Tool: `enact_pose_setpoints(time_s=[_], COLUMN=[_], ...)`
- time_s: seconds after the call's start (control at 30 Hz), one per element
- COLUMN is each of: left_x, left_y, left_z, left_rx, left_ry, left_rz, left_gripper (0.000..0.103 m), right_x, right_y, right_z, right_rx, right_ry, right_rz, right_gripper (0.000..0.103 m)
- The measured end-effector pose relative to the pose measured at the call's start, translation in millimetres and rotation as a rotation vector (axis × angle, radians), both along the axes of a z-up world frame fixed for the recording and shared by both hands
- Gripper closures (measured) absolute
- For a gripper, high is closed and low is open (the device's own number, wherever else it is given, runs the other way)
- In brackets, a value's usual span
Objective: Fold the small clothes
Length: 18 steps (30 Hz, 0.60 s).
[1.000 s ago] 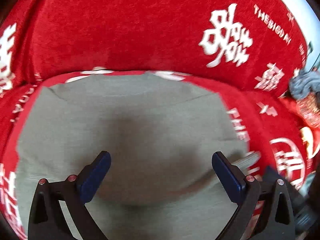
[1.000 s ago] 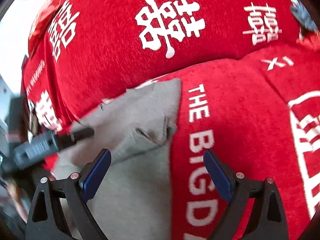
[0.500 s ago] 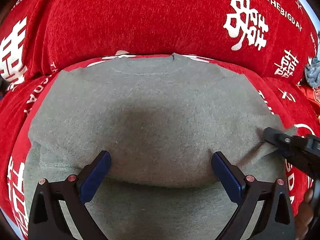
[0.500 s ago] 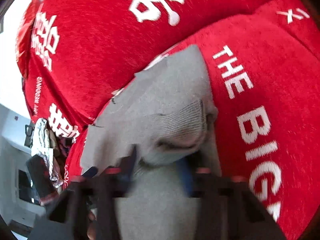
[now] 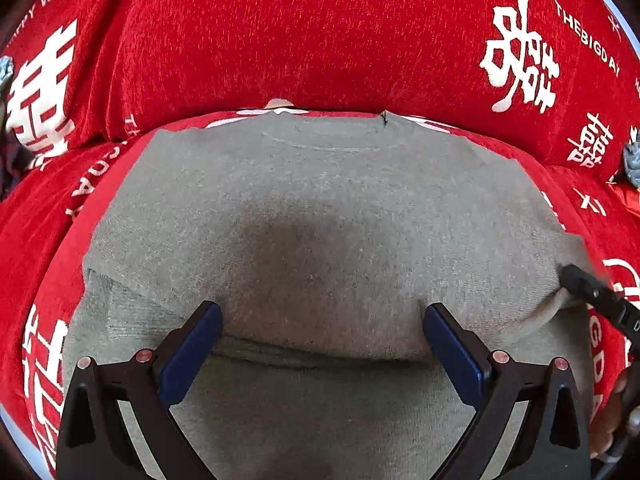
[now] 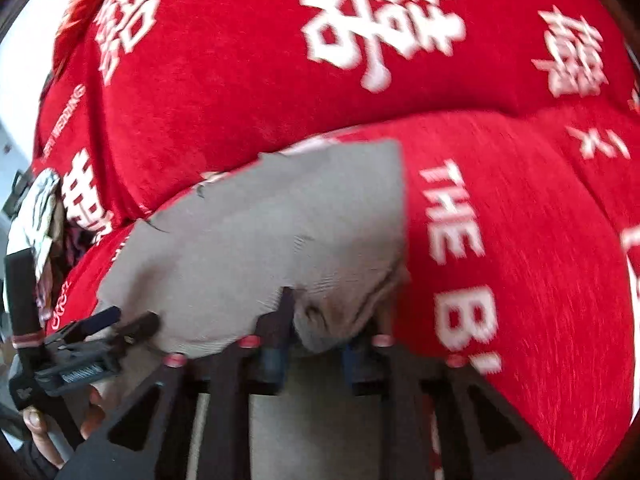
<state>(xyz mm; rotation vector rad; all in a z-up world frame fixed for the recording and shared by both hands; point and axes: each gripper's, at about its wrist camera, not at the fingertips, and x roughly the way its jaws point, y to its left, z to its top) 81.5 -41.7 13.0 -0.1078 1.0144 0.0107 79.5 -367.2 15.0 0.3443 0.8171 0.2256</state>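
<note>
Red sofa cover (image 5: 320,40) with white printed characters and lettering fills the background, back cushion rising behind and seat cushion below, and the gray garment (image 5: 320,220) lies flat on the seat. Compared with a second ago, when the right gripper (image 6: 316,344) hung spread over the garment's right edge, its fingers have now drawn close together around a bunched sleeve cuff (image 6: 340,300); the view is blurred, so whether the pads truly press the cloth is hard to say, though the cuff sits between them and lifts off the seat. The left gripper (image 5: 320,340) has kept its fingers spread wide, hovering over the garment's near part without holding anything, much as it did a second ago. In the left view the right gripper's tip (image 5: 588,288) meets the sleeve at the garment's right side. The garment's neckline (image 5: 332,144) points toward the back cushion, its long axis running from the near edge of the seat to that cushion, and a fold line (image 5: 320,356) crosses it between the left fingers. Bare red seat shows on both sides of the garment, wider on the right in the right view, while its far edge lies just beside the back cushion. A small gray-blue cloth (image 5: 632,160) sits well apart at the far right.
</note>
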Motion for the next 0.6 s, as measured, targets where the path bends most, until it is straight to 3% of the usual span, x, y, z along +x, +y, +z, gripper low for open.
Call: enact_pose_setpoints(time_s=[0.13, 0.2, 0.27, 0.37, 0.47, 0.6], left_x=[-1.6, -0.1, 1.8, 0.4, -3.5, -11.5], left_y=[6.8, 4.7, -1.1, -1.5, 11.4, 26.0], left_z=[9.1, 10.1, 6.5, -1.1, -2.9, 4.5], left_rx=[-0.011, -0.013, 0.010, 0.041, 0.029, 0.020], left_ry=[-0.018, -0.018, -0.009, 0.000, 0.005, -0.002], left_rz=[0.019, 0.014, 0.002, 0.000, 0.008, 0.033], left_gripper=[0.002, 0.002, 0.002, 0.002, 0.001, 0.001], right_x=[-25.5, -34.7, -35.0, -29.0, -13.9, -20.0], right_y=[-20.0, -9.4, 12.2, 42.1, 48.7, 45.3], right_z=[17.1, 30.0, 34.5, 30.6, 4.5, 18.3], right_rx=[-0.093, -0.103, -0.111, -0.079, -0.183, -0.197], right_ry=[-0.067, -0.121, -0.136, -0.099, 0.020, 0.002], right_rz=[-0.168, -0.130, -0.042, 0.103, 0.074, 0.043], right_gripper=[0.060, 0.060, 0.053, 0.050, 0.050, 0.049])
